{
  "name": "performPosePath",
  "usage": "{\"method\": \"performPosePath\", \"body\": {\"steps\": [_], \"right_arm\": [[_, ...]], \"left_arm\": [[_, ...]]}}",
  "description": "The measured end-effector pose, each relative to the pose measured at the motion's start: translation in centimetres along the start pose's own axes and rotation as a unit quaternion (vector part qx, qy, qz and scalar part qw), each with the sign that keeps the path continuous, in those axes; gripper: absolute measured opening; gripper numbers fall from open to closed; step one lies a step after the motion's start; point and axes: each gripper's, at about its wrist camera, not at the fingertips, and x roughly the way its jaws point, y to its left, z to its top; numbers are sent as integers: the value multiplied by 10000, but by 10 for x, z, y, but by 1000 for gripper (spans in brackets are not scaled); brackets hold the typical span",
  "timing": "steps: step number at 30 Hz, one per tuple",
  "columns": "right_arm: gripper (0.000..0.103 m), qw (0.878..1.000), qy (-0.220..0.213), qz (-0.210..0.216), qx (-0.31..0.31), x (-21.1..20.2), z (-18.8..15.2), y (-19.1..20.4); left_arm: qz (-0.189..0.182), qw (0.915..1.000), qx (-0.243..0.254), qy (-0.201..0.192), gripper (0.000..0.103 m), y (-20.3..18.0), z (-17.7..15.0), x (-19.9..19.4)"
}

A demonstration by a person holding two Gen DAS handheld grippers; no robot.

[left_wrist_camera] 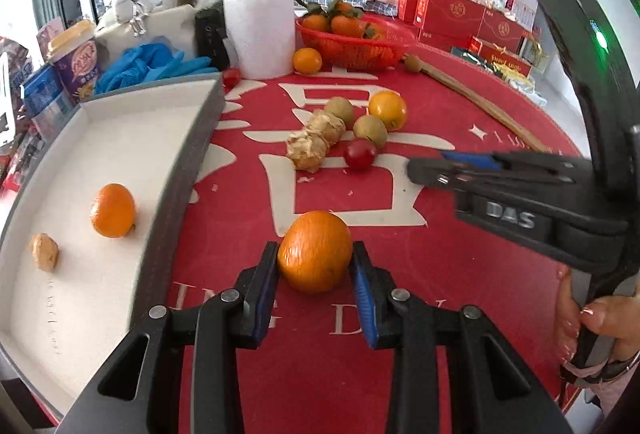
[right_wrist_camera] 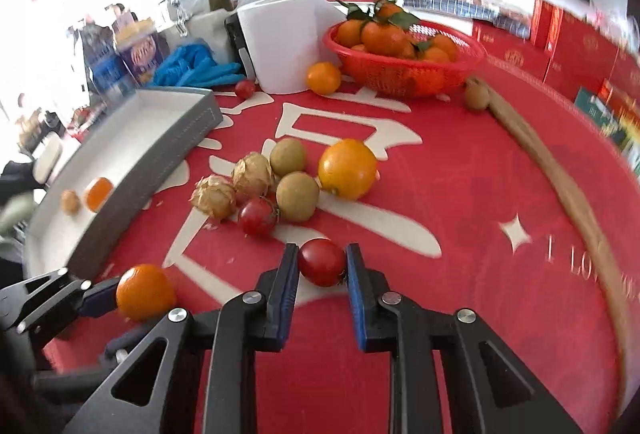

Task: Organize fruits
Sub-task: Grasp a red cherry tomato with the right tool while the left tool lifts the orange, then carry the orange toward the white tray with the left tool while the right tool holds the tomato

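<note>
Left gripper (left_wrist_camera: 315, 266) clamps orange (left_wrist_camera: 315, 252); right gripper (right_wrist_camera: 322, 260) clamps tomato (right_wrist_camera: 321, 262).

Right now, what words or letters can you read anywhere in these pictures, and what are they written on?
"DAS": raised letters on the right hand-held gripper body.
"I LO...": white letters on the red tablecloth, cut off by the picture edge.
Big white Chinese-style character on the tablecloth: only partly seen, not readable.
Red gift boxes, purple cup: print too small or blurred.
</note>
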Motion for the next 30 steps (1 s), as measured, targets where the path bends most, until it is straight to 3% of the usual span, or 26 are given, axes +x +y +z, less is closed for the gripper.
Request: {"method": "performPosePath", "body": {"steps": [5, 9, 11, 16, 17, 21, 25, 30], "right_arm": [[25, 9996, -25, 120, 235, -14, -6, -11], [25, 9995, -26, 133, 271, -18, -5, -9], [25, 9996, -38, 147, 248, -20, -5, -6], [25, 9998, -46, 130, 141, -20, -2, 6], [25, 9998, -38, 123, 140, -19, -3, 7], [25, 9998, 25, 110, 187, -15, -8, 8], [25, 9995, 43, 117, 273, -16, -15, 3], [25, 9991, -64, 122, 390, -24, -25, -4]], "left_arm": [[74, 9996, -67, -274, 38, 9, 5, -20], [215, 9984, -127, -512, 27, 21, 8, -36], [249, 9975, -197, -625, 27, 30, 9, -43], [183, 9979, -293, -543, 27, 47, 6, -41], [130, 9982, -286, -506, 29, 46, 4, -40], [63, 9990, 13, -433, 59, 31, -3, -34], [177, 9990, 162, -372, 59, 22, -10, -26], [-82, 9991, -6, -427, 59, 42, -17, -36]]}}
